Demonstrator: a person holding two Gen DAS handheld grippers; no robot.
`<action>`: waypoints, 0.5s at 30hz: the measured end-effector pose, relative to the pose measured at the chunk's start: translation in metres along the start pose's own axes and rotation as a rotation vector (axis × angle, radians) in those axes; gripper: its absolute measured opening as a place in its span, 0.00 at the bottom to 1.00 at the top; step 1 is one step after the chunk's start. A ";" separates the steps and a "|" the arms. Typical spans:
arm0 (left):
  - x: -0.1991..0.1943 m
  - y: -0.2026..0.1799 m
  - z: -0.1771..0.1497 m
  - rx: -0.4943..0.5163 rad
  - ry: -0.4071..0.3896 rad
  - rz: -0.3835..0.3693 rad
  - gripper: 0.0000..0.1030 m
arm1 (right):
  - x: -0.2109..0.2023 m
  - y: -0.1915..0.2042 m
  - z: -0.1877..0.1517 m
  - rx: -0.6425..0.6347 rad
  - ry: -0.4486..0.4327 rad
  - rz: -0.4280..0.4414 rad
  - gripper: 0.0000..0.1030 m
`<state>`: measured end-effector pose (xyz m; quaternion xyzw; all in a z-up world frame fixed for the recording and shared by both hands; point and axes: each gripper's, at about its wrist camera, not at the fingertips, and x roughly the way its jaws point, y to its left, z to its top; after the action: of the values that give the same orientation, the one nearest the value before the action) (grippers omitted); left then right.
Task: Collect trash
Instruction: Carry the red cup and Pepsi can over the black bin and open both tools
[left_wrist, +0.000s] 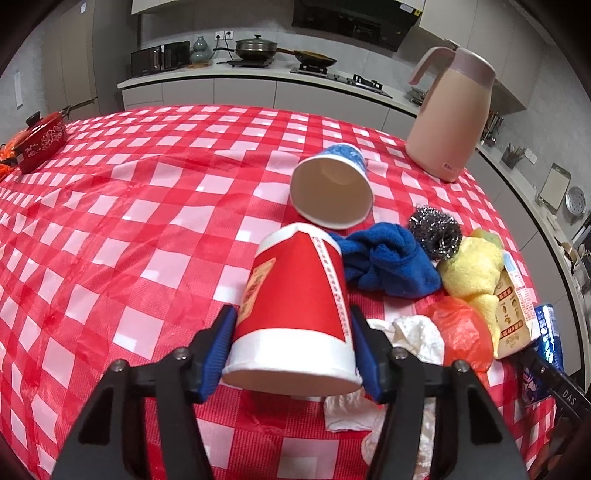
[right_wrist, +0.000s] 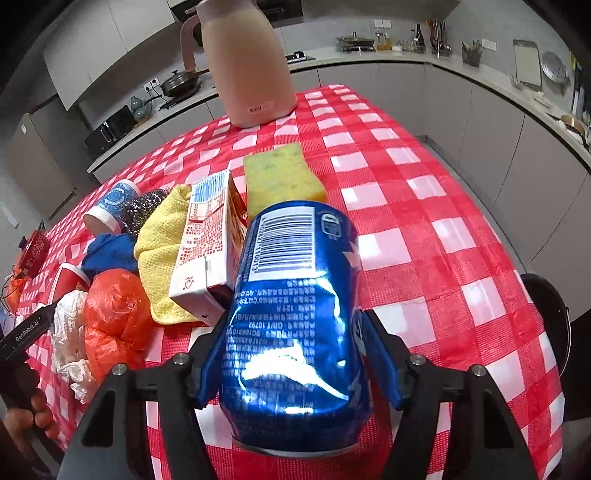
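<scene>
My left gripper (left_wrist: 291, 328) is shut on a red paper cup (left_wrist: 295, 306), its blue pads pressed on both sides. My right gripper (right_wrist: 295, 339) is shut on a dented blue drink can (right_wrist: 295, 321) and holds it above the table. A blue-patterned paper cup (left_wrist: 332, 184) lies on its side beyond the red cup. A carton (right_wrist: 208, 243), an orange plastic bag (right_wrist: 114, 317) and crumpled white tissue (left_wrist: 413, 332) lie in the pile between the grippers.
A pink thermos jug (left_wrist: 450, 114) stands at the back of the red-checked table (left_wrist: 147, 221). A blue cloth (left_wrist: 391, 262), steel scourer (left_wrist: 436, 232), yellow cloth (right_wrist: 162, 251) and sponge (right_wrist: 280, 177) lie in the pile. A red pot (left_wrist: 40, 140) sits far left.
</scene>
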<state>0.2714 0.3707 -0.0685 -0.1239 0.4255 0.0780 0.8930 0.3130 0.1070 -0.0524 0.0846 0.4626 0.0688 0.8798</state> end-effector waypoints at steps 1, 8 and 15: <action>-0.002 0.001 0.000 -0.004 -0.008 0.000 0.59 | -0.002 0.001 0.000 -0.005 -0.008 -0.002 0.67; -0.021 0.002 -0.003 -0.003 -0.046 -0.009 0.59 | -0.017 -0.001 -0.002 -0.011 -0.044 -0.011 0.66; -0.046 -0.009 -0.009 0.023 -0.069 -0.061 0.59 | -0.038 0.000 -0.006 -0.012 -0.084 -0.018 0.66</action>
<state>0.2380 0.3583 -0.0373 -0.1239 0.3915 0.0503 0.9104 0.2866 0.0996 -0.0251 0.0780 0.4258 0.0599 0.8995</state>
